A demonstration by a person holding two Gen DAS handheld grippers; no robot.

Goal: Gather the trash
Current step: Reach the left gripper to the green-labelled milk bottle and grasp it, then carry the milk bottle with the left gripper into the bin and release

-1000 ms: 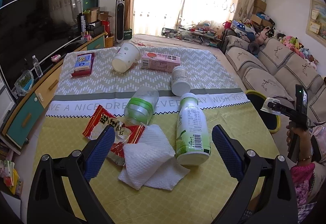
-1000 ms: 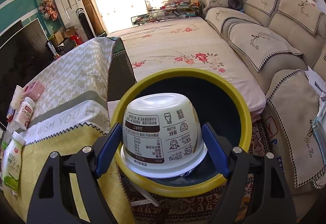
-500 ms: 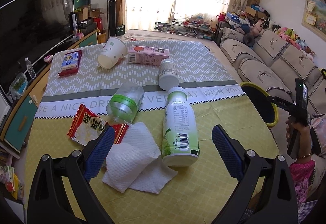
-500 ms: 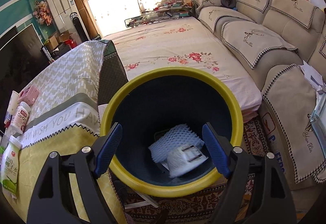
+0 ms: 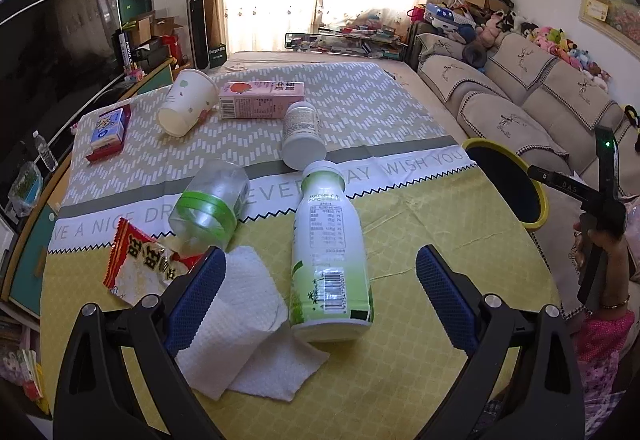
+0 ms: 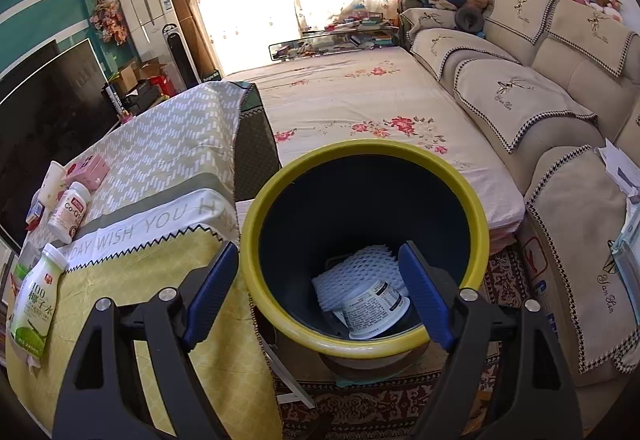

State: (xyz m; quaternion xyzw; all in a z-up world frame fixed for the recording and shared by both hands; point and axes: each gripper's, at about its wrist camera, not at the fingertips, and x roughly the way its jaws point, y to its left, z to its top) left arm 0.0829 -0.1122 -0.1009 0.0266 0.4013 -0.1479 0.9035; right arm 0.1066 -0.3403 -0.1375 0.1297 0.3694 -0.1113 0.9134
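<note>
White foam netting (image 6: 360, 272) and a noodle cup (image 6: 374, 310) are seen lying on the bottom of the bin (image 6: 280, 324), a dark tub with a yellow rim parked just off the worktop's (image 5: 400, 240) corner, between it and the sofa (image 6: 560, 111). The right gripper (image 6: 318, 292) is held above the bin's near rim, jaws spread wide with nothing pinched between them, so it's released.

Rest of the trash is left on the worktop. A green-and-white bottle (image 5: 330, 260) is laid on its side, cap pointing away, sitting between the fingers of the left gripper (image 5: 316, 298), which is also spread wide and not touching it. The bottle's base is rested on a corner of a crumpled paper towel (image 5: 240, 324); the towel is partly covered by the left finger. A red snack bag (image 5: 142, 264) is found just left of the towel, and a clear jar (image 5: 210, 205) with a green band is tipped over just behind it. Further back, a small white bottle (image 5: 302, 135), a pink carton (image 5: 260, 99), a paper cup (image 5: 186, 107) on its side and a red-and-blue box (image 5: 106, 133) are scattered on the grey patterned half of the cloth.

In the left view the bin's rim is spotted at the worktop's right edge, with the person's hand (image 5: 600, 240) gripping the other tool's handle beside it.
</note>
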